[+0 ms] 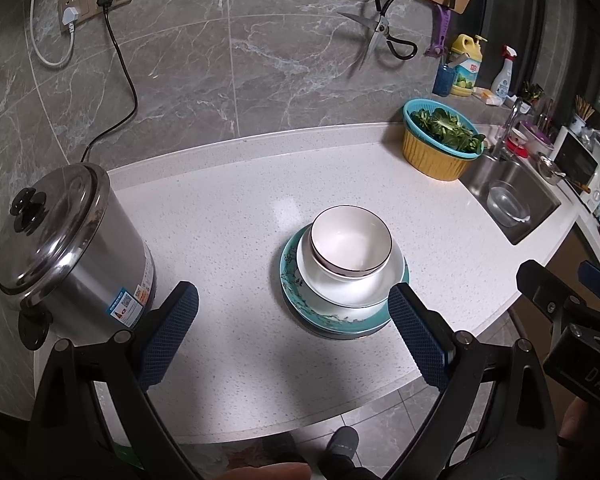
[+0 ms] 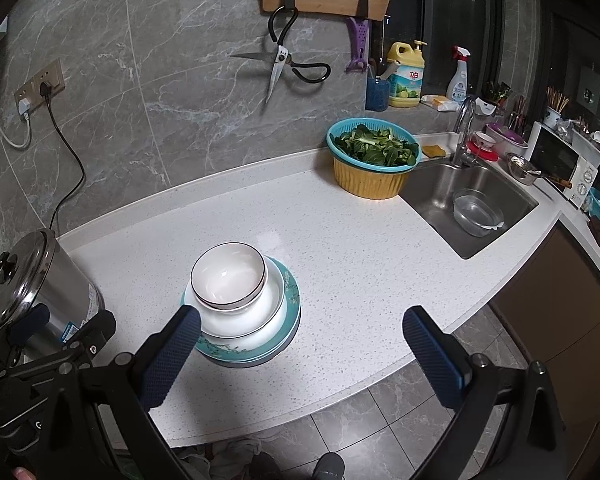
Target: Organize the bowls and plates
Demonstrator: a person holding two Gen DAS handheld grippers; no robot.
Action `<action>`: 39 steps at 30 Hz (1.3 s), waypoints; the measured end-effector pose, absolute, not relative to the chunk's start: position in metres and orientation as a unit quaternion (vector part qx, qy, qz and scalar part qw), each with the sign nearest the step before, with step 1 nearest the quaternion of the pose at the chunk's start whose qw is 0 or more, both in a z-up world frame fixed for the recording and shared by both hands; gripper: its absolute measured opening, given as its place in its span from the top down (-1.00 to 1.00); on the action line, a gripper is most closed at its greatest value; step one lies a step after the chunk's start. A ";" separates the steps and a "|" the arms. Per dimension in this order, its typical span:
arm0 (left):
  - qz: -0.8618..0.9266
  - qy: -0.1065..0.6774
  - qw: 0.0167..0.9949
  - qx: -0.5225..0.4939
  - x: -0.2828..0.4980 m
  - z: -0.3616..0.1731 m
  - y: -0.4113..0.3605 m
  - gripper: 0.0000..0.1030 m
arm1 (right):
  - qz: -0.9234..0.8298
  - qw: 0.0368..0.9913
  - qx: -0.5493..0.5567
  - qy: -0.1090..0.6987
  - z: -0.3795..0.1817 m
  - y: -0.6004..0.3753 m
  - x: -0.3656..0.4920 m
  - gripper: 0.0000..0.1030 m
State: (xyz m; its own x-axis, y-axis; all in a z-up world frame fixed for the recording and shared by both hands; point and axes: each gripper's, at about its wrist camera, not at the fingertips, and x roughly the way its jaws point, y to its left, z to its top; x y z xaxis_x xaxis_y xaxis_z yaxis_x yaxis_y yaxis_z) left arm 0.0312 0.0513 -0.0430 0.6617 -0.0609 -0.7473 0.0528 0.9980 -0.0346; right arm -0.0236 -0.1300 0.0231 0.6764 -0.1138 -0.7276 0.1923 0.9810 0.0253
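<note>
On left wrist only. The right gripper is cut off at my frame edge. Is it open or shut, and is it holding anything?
Observer: Open and empty. The right gripper has its fingers spread wide over the counter's front edge, with the dish stack at its left finger.
Operator: Anything behind the veg basket? It blocks my view.
Observer: A yellow sponge lies on the sink rim, between the basket and the faucet.
</note>
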 end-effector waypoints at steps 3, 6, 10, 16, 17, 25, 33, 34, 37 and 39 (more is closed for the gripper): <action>-0.031 0.410 0.911 -0.004 0.031 -0.043 0.052 -0.88 | -0.084 0.914 0.050 0.394 0.023 -0.130 -0.023 -1.00; -0.031 0.410 0.912 -0.004 0.032 -0.043 0.052 -0.88 | -0.083 0.914 0.050 0.394 0.022 -0.130 -0.023 -1.00; -0.031 0.410 0.911 -0.004 0.032 -0.043 0.052 -0.88 | -0.084 0.914 0.050 0.394 0.022 -0.129 -0.023 -1.00; -0.032 0.411 0.911 -0.001 0.033 -0.044 0.054 -0.88 | -0.083 0.914 0.049 0.395 0.021 -0.130 -0.022 -1.00; -0.031 0.410 0.911 -0.001 0.033 -0.044 0.054 -0.88 | -0.083 0.914 0.049 0.395 0.020 -0.129 -0.022 -1.00; -0.032 0.411 0.911 0.000 0.035 -0.045 0.054 -0.88 | -0.083 0.913 0.049 0.396 0.021 -0.129 -0.022 -1.00; -0.033 0.411 0.911 0.001 0.037 -0.045 0.055 -0.88 | -0.082 0.913 0.048 0.396 0.018 -0.128 -0.022 -1.00; -0.033 0.411 0.911 0.001 0.038 -0.045 0.055 -0.88 | -0.081 0.913 0.048 0.397 0.019 -0.129 -0.021 -1.00; -0.034 0.412 0.911 0.001 0.037 -0.045 0.054 -0.88 | -0.081 0.913 0.048 0.397 0.019 -0.129 -0.021 -1.00; -0.034 0.412 0.911 0.002 0.038 -0.046 0.055 -0.88 | -0.081 0.913 0.047 0.397 0.018 -0.128 -0.021 -1.00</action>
State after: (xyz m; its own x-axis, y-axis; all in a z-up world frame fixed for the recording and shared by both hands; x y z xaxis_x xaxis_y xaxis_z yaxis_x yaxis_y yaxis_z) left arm 0.0383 0.0547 -0.0456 0.6581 -0.0603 -0.7505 0.0631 0.9977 -0.0248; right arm -0.0214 -0.1281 0.0179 0.6715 -0.1110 -0.7327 0.1863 0.9823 0.0219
